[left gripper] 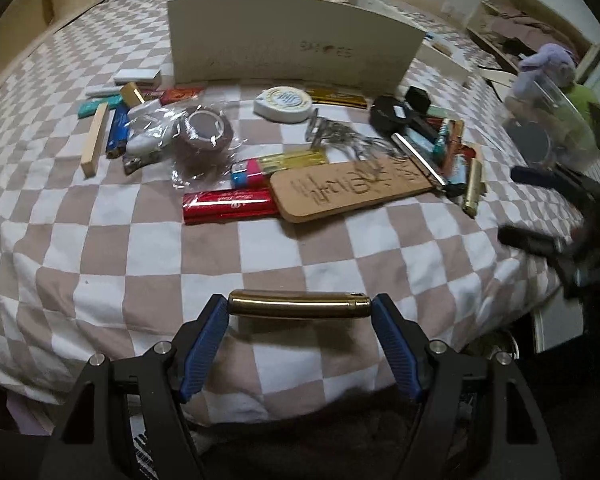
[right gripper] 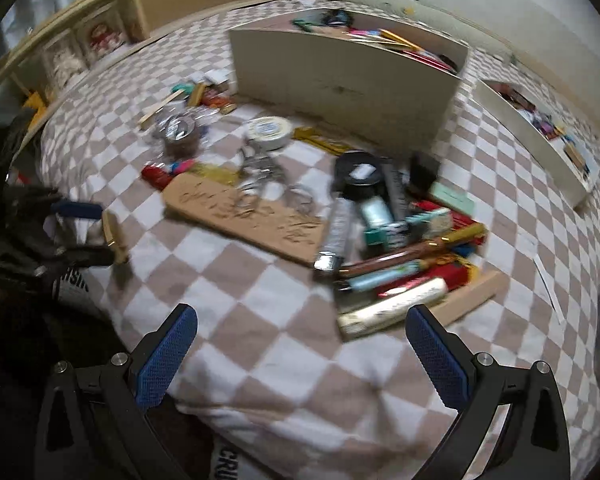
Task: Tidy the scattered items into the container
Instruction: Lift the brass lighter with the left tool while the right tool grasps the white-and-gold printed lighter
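Left hand-held gripper [left gripper: 300, 306]: clenched endwise on gold tube [left gripper: 299, 305], lifted off bed. Right hand-held gripper [right gripper: 300, 330]: released, empty. Next: carry tube into container [left gripper: 292, 50].

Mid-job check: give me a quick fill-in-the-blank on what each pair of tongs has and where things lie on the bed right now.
1. The left tongs are shut on a ____-coloured metal tube.
2. The right tongs are open and hold ____.
3. The bedcover has a ____ pattern.
4. The red packet lies beside the brown board bearing ____ characters.

Missing words: gold; nothing; checkered; carved
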`<state>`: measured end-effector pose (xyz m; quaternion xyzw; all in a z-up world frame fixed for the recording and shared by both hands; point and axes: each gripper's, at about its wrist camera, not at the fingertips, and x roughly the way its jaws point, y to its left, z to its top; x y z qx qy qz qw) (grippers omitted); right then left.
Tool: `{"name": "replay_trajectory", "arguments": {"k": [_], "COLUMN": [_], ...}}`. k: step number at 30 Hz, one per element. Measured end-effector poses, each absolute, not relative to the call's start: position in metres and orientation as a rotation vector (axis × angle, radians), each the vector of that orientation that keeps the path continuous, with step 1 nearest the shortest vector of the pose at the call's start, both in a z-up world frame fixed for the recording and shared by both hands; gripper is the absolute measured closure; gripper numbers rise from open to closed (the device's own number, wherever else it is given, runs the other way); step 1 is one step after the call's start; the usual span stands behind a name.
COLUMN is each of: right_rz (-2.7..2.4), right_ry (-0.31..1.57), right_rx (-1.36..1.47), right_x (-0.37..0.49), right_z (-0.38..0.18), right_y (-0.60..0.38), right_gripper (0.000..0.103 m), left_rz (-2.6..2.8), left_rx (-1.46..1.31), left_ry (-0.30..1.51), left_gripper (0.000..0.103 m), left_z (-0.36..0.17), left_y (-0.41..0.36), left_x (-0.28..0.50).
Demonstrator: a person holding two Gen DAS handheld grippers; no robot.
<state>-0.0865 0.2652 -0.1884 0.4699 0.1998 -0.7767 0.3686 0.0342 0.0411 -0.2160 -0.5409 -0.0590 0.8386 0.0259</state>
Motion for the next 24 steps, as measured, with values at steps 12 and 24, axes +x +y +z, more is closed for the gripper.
{"name": "replay_trajectory", "arguments": {"k": [12, 24], "right_rz": [-1.861, -1.751], "right_ry": [0.633, 0.681], "right_rx": [1.188, 1.241], "right_x": [-0.127, -0.132], "right_z": [-0.197, -0.236], "right_y": [0.279, 0.263], "right_gripper": [0.0, 0.0], "left_rz": [2.58, 2.599], "left_rx": [-1.597, -1.549], "left_ry": [-0.197, -0.196], "left_gripper": [0.029, 0.029], "left_z": [-0.208, -0.203], "left_y": [0.041, 0.041], "left_x": [0.026, 0.021]}}
